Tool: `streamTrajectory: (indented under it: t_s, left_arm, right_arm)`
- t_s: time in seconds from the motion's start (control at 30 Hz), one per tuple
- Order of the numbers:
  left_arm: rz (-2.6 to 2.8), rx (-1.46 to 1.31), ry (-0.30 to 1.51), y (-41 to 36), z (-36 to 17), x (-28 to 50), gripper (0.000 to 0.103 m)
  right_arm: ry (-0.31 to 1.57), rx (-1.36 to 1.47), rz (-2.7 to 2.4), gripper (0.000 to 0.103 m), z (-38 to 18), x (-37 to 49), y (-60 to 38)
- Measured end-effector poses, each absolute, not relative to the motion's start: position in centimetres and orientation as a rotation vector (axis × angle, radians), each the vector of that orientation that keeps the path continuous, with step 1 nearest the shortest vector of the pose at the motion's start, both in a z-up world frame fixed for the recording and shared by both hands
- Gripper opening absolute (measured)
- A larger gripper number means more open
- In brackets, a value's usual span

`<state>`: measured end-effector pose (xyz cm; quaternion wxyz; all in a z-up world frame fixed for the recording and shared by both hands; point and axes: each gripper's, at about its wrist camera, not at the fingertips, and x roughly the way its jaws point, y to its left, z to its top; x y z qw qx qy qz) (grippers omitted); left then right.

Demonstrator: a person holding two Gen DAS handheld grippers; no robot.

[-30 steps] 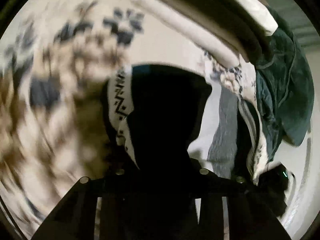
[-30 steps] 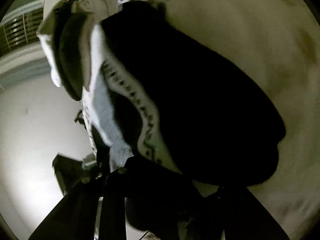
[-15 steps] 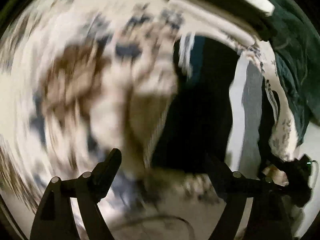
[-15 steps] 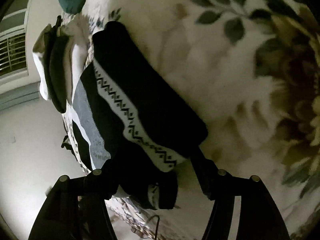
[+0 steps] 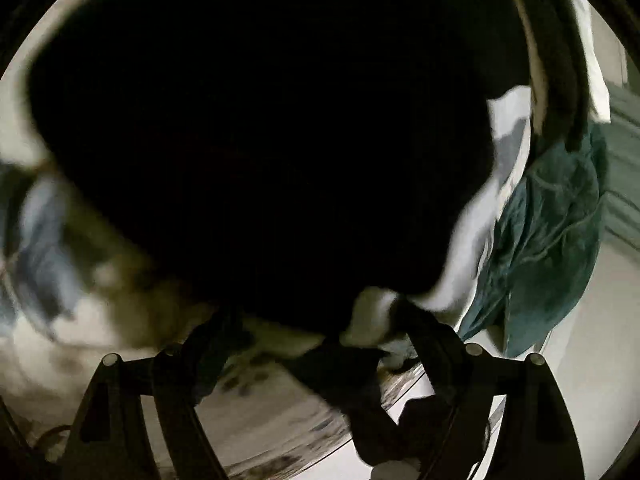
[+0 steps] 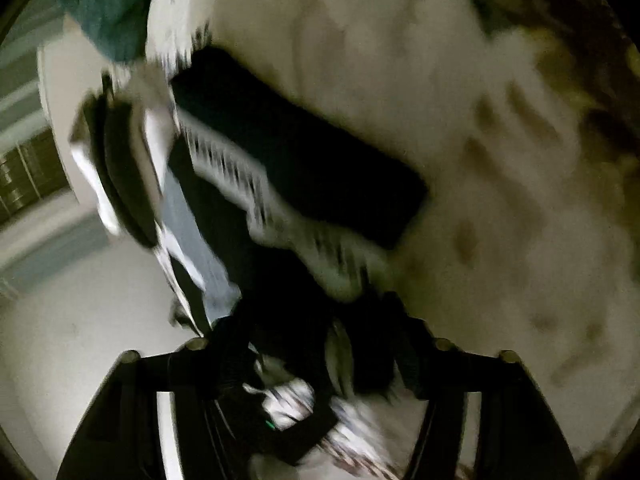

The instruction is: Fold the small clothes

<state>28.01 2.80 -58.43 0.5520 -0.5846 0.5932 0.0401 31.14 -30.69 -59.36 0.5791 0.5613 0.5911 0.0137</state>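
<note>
The left gripper (image 5: 316,332) stands wide, its two black fingers spread with a loose black corner of cloth and a white edge lying between them, the pads not pressing on it. Directly ahead and filling most of that view is the black knitted garment with a white zigzag-patterned band (image 5: 256,136), a soft, matte, rounded mass. To the right of the fingers hangs a crumpled teal cloth (image 5: 548,248) with visible seams, and above it a stack of folded dark and cream pieces (image 5: 560,72) shows as curved layered edges.

The right gripper (image 6: 320,332) is closing its jaws, and the near end of the same black knitted garment (image 6: 304,168) sits between the fingers; motion blur hides whether the pads already press it. From there the garment stretches away as a thick folded oblong, its white band edged with small dark teeth. It lies on a cream bedspread printed with olive and brown leaves (image 6: 500,160), smooth and slightly fuzzy, spreading to the right of the gripper. The folded stack sits to the left, beyond the garment's grey and white panel.
</note>
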Motion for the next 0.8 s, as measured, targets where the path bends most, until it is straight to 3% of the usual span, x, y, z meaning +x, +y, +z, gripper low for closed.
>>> streamTrajectory:
  t_s: [0.03,0.23,0.43,0.5,0.57,0.67,0.77,0.8]
  left_arm:
    - [0.093,-1.388,1.393,2.6,-58.5,28.4,0.081]
    - [0.036,-1.351,1.4,2.6,-56.5,27.3,0.08]
    - [0.012,-1.334,1.421,3.0,-56.0,25.1,0.08]
    - [-0.01,-1.312,1.419,3.7,-55.6,24.7,0.08]
    - [-0.015,-1.238,1.415,4.5,-54.1,24.4,0.081]
    - [0.008,-1.082,1.39,5.6,-52.1,24.5,0.081]
    - [0.033,-1.008,1.375,6.6,-51.4,25.0,0.081]
    - [0.044,-0.998,1.377,7.0,-51.5,24.9,0.081]
  right_arm:
    - [1.379,1.314,0.015,0.008,-59.4,31.5,-30.9]
    - [1.337,1.203,0.046,0.007,-55.1,29.8,-31.4]
    - [1.473,0.967,0.048,0.009,-54.5,27.3,-30.0]
    - [1.54,0.987,0.041,0.023,-56.1,26.9,-30.3]
    - [1.542,1.133,0.065,0.067,-57.1,26.5,-30.9]
    - [1.462,1.303,0.08,0.077,-58.0,25.6,-31.3]
    - [1.418,1.565,0.059,0.077,-61.4,25.3,-30.3]
    - [1.397,1.611,0.044,0.072,-62.2,25.4,-29.9]
